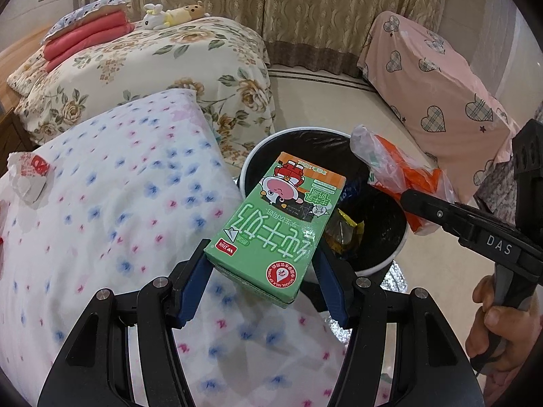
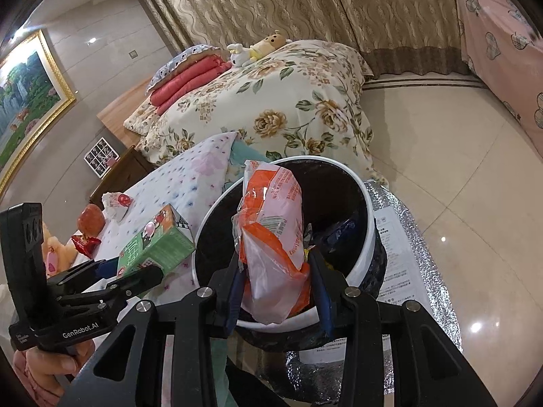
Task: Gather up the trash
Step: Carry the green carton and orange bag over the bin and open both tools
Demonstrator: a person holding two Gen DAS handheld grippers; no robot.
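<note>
left gripper [image 1: 261, 273]: jaws at a middling width, blue pads clamped on both sides of the near end of a green milk carton [image 1: 278, 224]; carton tilts up and away, far end over the near-left rim of the bin.
milk carton, right view [image 2: 154, 242]: sits left of the bin, just at its rim, held by the left gripper [image 2: 125, 271].
right gripper [image 2: 276, 291]: jaws narrow, closed on an orange-and-clear plastic wrapper [image 2: 271, 237]; wrapper stands up between the fingers, crumpled, over the bin opening.
wrapper, left view [image 1: 397, 173]: at the right side of the bin rim, gripped by the right gripper [image 1: 405, 200] coming in from the right.
trash bin [image 1: 380, 266]: round, white rim, black liner, on the floor beside the bed; some yellow and dark packaging already inside. Right view shows the rim [image 2: 368, 234] and silver foil sheet [image 2: 417, 237] with a printed paper under it.
bed cover [image 1: 101, 210]: white with blue and pink flowers, left of the bin; crumpled white-and-red paper [image 1: 29, 178] lies on it far left, still out.
other trash on the cover, right view: red snack packet [image 2: 85, 242] and an apple-like red thing [image 2: 90, 223] near the left edge.
hands: right hand [image 1: 492, 322] on its handle at far right; left hand [image 2: 44, 369] at lower left.
background: floral bed [image 1: 152, 68] with folded red blanket [image 1: 85, 34] and plush toys [image 1: 173, 13]; pink heart-print cover [image 1: 434, 78] far right.
</note>
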